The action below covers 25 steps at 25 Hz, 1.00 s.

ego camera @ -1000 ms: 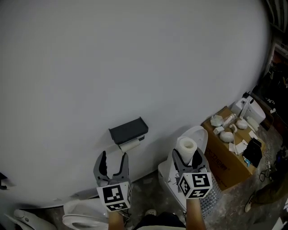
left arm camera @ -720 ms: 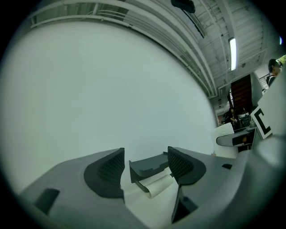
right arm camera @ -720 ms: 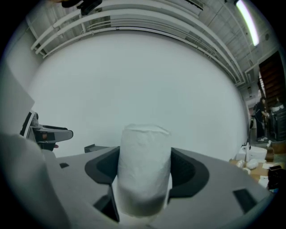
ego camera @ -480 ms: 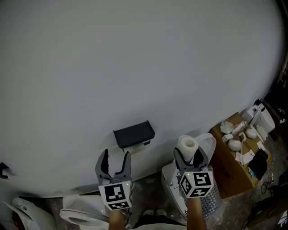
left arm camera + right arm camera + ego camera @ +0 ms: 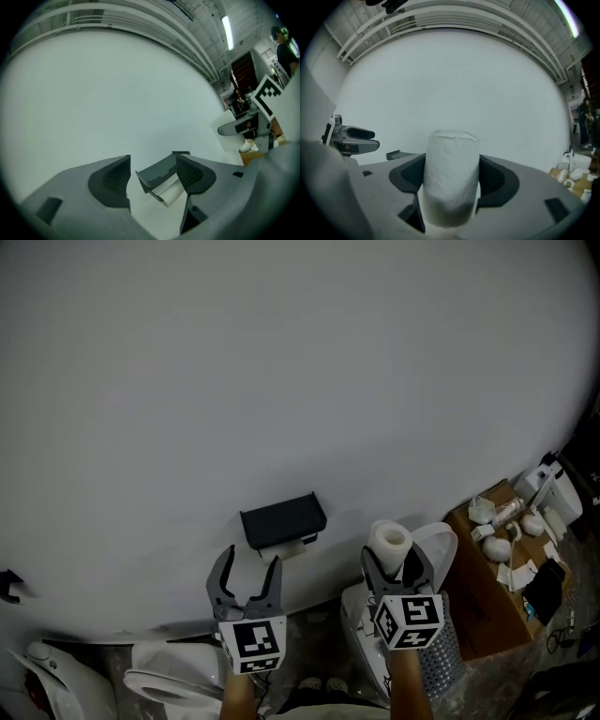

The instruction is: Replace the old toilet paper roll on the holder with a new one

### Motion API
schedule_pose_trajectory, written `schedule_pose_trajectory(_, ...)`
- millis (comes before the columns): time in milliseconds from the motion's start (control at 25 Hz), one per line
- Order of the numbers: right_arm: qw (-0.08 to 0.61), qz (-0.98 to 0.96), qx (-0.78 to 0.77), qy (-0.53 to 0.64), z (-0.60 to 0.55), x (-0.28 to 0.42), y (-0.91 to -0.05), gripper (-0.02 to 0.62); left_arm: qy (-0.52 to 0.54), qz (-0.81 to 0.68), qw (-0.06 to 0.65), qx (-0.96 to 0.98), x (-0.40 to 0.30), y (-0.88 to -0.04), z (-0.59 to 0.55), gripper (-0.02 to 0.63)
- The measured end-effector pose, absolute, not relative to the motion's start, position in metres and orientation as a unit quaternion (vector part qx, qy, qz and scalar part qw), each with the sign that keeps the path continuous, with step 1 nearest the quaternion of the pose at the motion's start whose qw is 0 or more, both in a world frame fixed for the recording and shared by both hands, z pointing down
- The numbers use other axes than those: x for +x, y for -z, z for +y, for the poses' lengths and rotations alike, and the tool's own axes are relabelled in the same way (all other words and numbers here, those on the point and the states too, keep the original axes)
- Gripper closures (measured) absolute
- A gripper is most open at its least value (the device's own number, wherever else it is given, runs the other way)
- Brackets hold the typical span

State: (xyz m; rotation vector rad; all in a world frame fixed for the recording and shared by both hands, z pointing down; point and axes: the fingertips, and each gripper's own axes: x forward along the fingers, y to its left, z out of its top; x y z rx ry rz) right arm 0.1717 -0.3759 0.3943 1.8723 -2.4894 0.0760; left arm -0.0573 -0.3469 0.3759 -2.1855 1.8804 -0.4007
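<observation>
Head view: vs. a sec earlier, the left gripper had edged in under the dark holder on the wall, w/ a slight roll. Its jaws stood apart w/ nothing in them. The old roll, thin-looking, hung under the holder. The right gripper had barely shifted and stayed clamped on the new roll, which stood upright.

Left gripper view: holder & old roll sat framed betw. the spread jaws but beyond them, untouched.

Right gripper view: the new roll filled the gap, pads pressing on both sides.

Read: approach phase. Pulling the old roll looked next; the swap hadn't begun.
</observation>
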Motion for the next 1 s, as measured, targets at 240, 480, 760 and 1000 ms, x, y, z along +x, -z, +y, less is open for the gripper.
schedule_pose_trajectory(240, 0.018, -0.799, 0.600, -0.028, -0.379, 0.174, -0.400, 0.281, 0.275, 0.604, 0.178, -0.726, -0.036, -0.411, -0.356, 0.320)
schedule_pose_trajectory(480, 0.018, -0.796, 0.604, -0.032, -0.381, 0.180, -0.403, 0.279, 0.397, 0.562, 0.261, -0.677, -0.018, -0.444, -0.368, 0.313)
schedule_pose_trajectory(760, 0.021, -0.792, 0.609, -0.035, -0.385, 0.187, -0.408, 0.279, 0.511, 0.507, 0.339, -0.606, -0.007, -0.483, -0.381, 0.313)
schedule_pose_trajectory(1000, 0.022, -0.789, 0.613, -0.036, -0.390, 0.193, -0.409, 0.279, 0.547, 0.487, 0.349, -0.585, -0.006, -0.501, -0.392, 0.313)
